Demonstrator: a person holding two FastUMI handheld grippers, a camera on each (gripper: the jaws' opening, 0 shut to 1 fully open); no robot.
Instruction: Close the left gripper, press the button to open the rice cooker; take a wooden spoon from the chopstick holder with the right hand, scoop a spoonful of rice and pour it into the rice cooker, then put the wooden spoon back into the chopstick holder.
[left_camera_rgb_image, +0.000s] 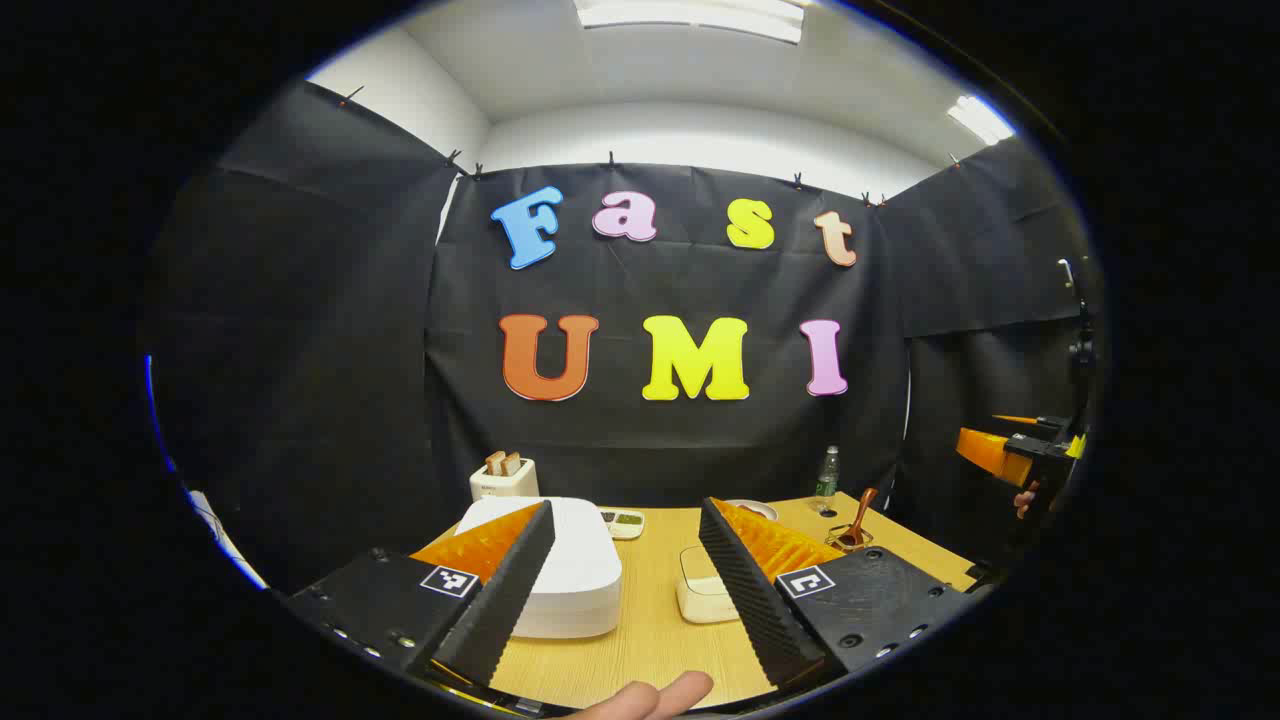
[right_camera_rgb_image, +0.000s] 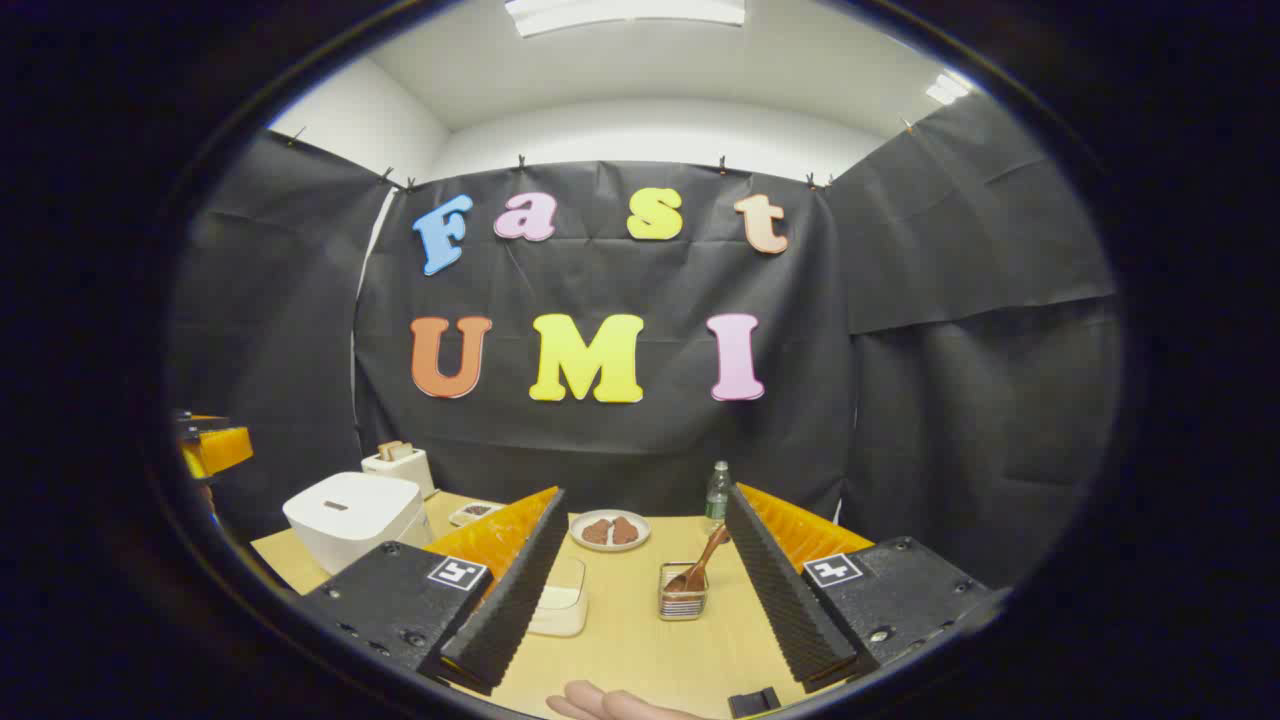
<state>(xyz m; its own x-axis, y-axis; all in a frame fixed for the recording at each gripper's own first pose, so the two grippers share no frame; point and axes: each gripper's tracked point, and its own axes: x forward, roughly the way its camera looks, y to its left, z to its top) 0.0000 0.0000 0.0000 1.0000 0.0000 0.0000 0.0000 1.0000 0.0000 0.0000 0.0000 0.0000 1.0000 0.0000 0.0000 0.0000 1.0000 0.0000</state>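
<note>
The rice cooker (right_camera_rgb_image: 352, 518), white and with its lid down, sits on the left part of the wooden table (right_camera_rgb_image: 640, 640) in the right gripper view; in the left gripper view the rice cooker (left_camera_rgb_image: 565, 570) lies low and close, partly behind that gripper's left finger. Just right of it sits a white container (left_camera_rgb_image: 705, 590), seen again as the white container (right_camera_rgb_image: 560, 605) in the right gripper view. Over to the right stands the wire chopstick holder (right_camera_rgb_image: 683, 595), and the wooden spoon (right_camera_rgb_image: 700, 565) leans in it, handle tilted up to the right. The left gripper (left_camera_rgb_image: 625, 585) hovers above the table with its fingers spread wide, gripping nothing. The right gripper (right_camera_rgb_image: 645, 590) is spread wide too, nothing between its fingers, the holder framed in the gap. Behind, a plate (right_camera_rgb_image: 610, 530) carries brown pieces, a clear bottle (right_camera_rgb_image: 717, 495) stands by the cloth wall, and a toaster (right_camera_rgb_image: 398, 468) with bread sits behind the cooker. A fingertip (left_camera_rgb_image: 665, 693) shows at the bottom edge of the left gripper view
</note>
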